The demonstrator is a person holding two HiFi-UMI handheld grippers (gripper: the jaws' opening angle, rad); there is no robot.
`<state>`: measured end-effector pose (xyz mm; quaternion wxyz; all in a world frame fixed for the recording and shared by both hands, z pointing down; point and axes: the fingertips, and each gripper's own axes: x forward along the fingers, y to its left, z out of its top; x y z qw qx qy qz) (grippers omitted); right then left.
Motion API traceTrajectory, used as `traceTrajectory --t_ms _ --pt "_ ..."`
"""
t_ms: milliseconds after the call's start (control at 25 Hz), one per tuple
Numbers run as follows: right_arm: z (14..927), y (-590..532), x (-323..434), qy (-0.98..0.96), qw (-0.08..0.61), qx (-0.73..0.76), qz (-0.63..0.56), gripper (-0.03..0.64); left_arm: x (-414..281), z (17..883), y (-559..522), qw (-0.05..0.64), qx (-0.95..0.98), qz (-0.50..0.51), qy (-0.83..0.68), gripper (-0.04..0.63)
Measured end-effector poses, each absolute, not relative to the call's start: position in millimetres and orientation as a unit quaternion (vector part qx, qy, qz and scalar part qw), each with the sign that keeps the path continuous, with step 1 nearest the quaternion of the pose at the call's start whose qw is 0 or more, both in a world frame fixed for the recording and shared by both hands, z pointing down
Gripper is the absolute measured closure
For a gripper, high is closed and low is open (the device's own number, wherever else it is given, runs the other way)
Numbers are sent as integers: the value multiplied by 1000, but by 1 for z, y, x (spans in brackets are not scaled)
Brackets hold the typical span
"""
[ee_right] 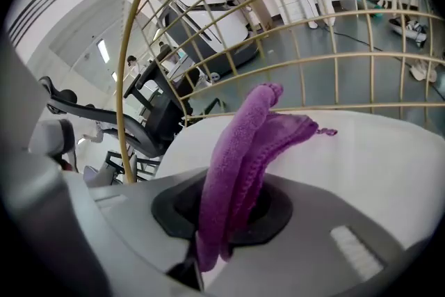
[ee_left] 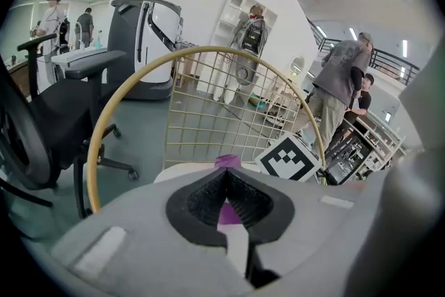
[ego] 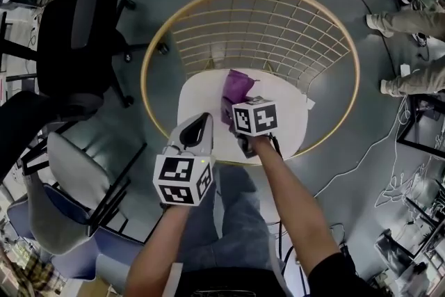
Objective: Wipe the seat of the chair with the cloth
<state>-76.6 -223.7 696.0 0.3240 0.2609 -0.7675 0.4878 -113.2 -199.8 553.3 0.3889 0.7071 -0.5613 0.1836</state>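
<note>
Pinching the purple cloth (ego: pixel 236 85), whose long axis runs toward 12 o'clock from it, the right gripper (ego: pixel 235 106) holds it over the middle of the white seat (ego: pixel 198 95). The left gripper (ego: pixel 198 129), pressed together and empty, hangs at 7 o'clock from the cloth.

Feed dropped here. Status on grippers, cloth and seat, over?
Right gripper shut on purple fleecy cloth. Cloth above white round seat of gold wire chair. Left gripper shut, empty, at seat's front. Nothing blocking.
</note>
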Motion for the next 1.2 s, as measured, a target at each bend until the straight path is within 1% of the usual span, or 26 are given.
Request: traceTrajectory --t_ms 560,760,880,1080,1200 --pt "702 -235 27 -727 336 326 502 557 -75 562 -208 391 720 189 -541 594" --pt "701 -229 50 -710 352 356 496 557 -94 566 -208 389 726 190 -533 594" --pt "700 -226 82 -700 360 370 493 556 -86 565 -211 386 730 194 -530 594" --pt "695 -223 119 -690 351 391 497 556 -82 565 -209 386 729 199 -529 594" --pt "690 -225 124 -693 356 395 486 556 -82 565 -208 384 729 201 -530 594"
